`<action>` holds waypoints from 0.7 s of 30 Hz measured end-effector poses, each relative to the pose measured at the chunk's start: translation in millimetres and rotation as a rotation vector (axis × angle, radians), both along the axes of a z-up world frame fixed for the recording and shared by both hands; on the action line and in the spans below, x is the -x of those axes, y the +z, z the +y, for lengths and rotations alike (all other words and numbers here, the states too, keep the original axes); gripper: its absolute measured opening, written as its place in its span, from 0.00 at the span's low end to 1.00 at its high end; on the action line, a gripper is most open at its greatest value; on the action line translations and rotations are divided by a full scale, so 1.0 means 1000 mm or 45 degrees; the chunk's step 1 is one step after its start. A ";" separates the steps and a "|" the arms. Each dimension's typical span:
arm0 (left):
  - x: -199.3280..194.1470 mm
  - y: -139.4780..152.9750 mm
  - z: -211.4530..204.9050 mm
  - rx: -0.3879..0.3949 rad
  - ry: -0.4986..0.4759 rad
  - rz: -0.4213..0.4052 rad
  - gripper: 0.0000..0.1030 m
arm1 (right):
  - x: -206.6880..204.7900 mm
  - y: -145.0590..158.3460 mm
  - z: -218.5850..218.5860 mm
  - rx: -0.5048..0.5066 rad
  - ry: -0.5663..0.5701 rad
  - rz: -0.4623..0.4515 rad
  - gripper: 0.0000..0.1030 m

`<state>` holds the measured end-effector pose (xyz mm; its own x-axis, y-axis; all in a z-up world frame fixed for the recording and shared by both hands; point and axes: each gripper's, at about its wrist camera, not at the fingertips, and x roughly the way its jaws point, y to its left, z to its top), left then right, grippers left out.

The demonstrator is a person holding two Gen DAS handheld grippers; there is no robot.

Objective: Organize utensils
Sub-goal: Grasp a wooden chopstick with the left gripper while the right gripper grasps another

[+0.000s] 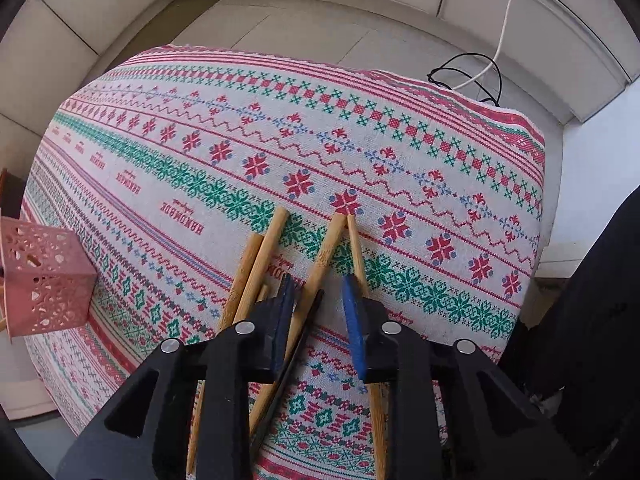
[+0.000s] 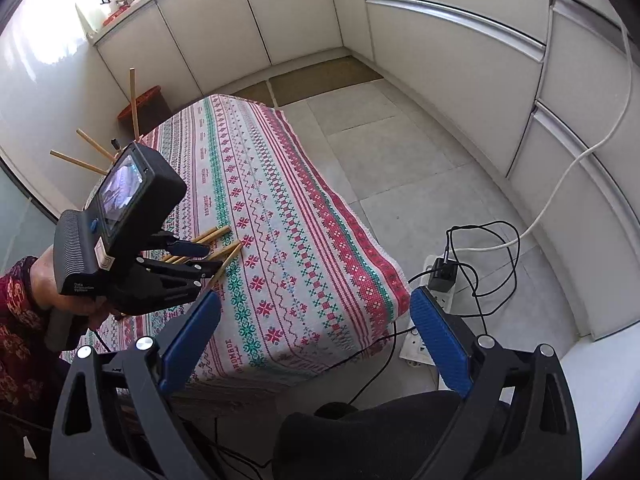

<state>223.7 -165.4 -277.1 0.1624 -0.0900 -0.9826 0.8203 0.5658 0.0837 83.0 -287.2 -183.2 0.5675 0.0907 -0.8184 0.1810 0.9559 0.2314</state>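
Several bamboo chopsticks (image 1: 260, 256) lie on the patterned tablecloth (image 1: 360, 152), with one dark chopstick (image 1: 296, 344) among them. My left gripper (image 1: 320, 292) is low over them, its blue pads apart, with one bamboo chopstick (image 1: 324, 256) and the dark one passing between the jaws. A pink perforated holder (image 1: 44, 280) stands at the table's left edge. In the right wrist view, my right gripper (image 2: 316, 320) is wide open and empty, held off the table's near edge, and the left gripper (image 2: 192, 256) is over the chopsticks (image 2: 224, 252). Chopsticks (image 2: 132, 100) stick up behind the left gripper's camera.
A power strip (image 2: 436, 292) with a black adapter and cables lies on the tiled floor right of the table. White cabinets (image 2: 460, 60) line the room. A red basket (image 2: 144, 100) stands beyond the table's far corner. A dark chair back (image 2: 360, 436) is below my right gripper.
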 end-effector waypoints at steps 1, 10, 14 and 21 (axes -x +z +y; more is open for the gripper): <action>0.000 0.000 -0.003 0.006 -0.011 0.007 0.16 | -0.001 -0.001 0.000 -0.006 -0.003 0.004 0.90; -0.012 0.007 0.012 0.145 0.072 -0.062 0.08 | -0.032 -0.002 0.022 -0.069 0.045 0.050 0.90; -0.012 0.052 0.054 0.280 0.186 -0.154 0.06 | -0.066 -0.022 0.047 -0.115 0.060 0.146 0.90; 0.011 0.112 0.121 0.420 0.380 -0.332 0.06 | -0.112 -0.070 0.080 -0.121 -0.036 0.398 0.90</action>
<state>212.7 -44.9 -165.1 0.4642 -0.3004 -0.8333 0.5946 0.8029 0.0418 194.7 -207.3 -253.4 0.2936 0.1625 -0.9420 0.2838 0.9262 0.2482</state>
